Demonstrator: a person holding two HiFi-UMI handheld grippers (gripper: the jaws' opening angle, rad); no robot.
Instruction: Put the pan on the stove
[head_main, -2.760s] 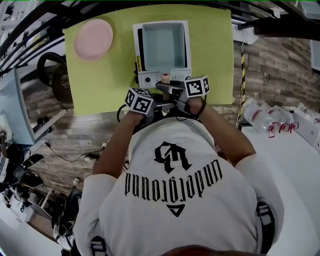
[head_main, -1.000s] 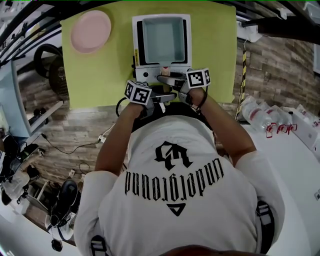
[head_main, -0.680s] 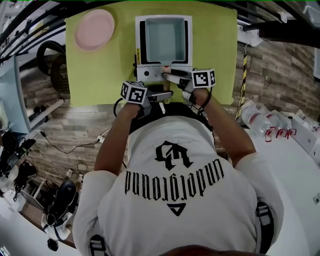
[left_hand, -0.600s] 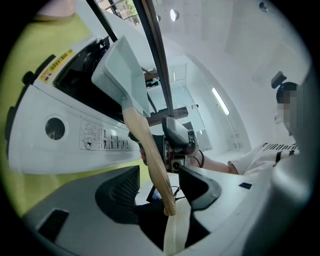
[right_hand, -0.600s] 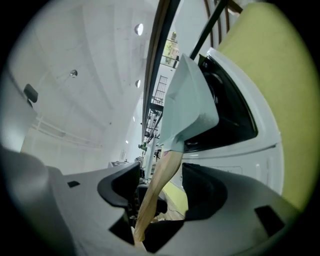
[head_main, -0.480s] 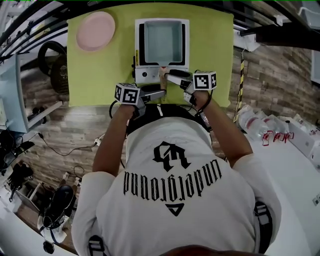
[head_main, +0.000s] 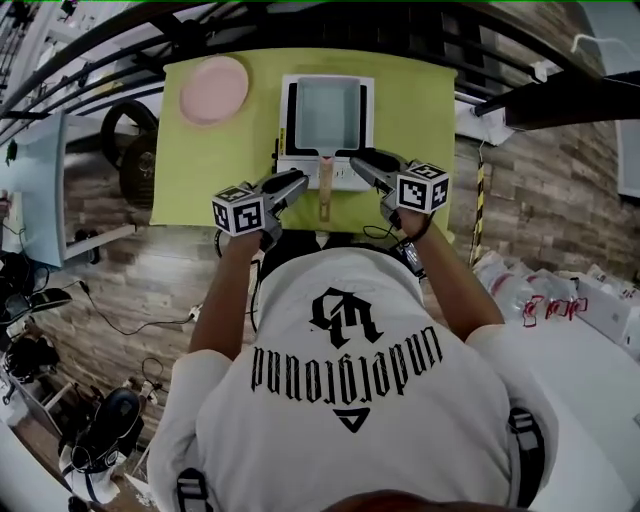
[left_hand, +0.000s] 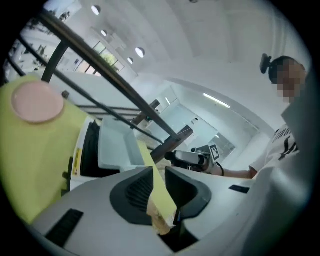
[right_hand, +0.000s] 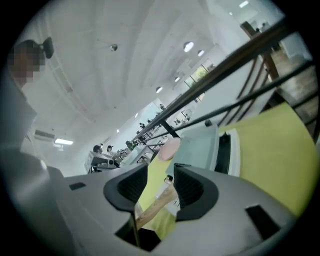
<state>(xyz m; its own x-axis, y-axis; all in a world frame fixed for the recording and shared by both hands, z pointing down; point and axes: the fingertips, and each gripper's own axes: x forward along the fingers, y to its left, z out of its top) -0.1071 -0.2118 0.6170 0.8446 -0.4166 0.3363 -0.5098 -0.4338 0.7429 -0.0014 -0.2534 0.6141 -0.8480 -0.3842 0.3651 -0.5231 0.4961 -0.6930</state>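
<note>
A pale square pan sits on the white stove, its wooden handle pointing back at me. My left gripper hangs left of the handle and my right gripper right of it, both apart from it. In the left gripper view the jaws of the gripper are closing on nothing, with the pan ahead. The right gripper is also closing on nothing; the handle shows beyond the gap.
The stove stands on a yellow-green mat on a wood-grain table. A pink plate lies at the mat's far left corner. Dark metal bars run above the table's far side and right.
Both grippers have drawn apart and back from the pan's handle, which now shows bare between them. The pan stays on the stove.
</note>
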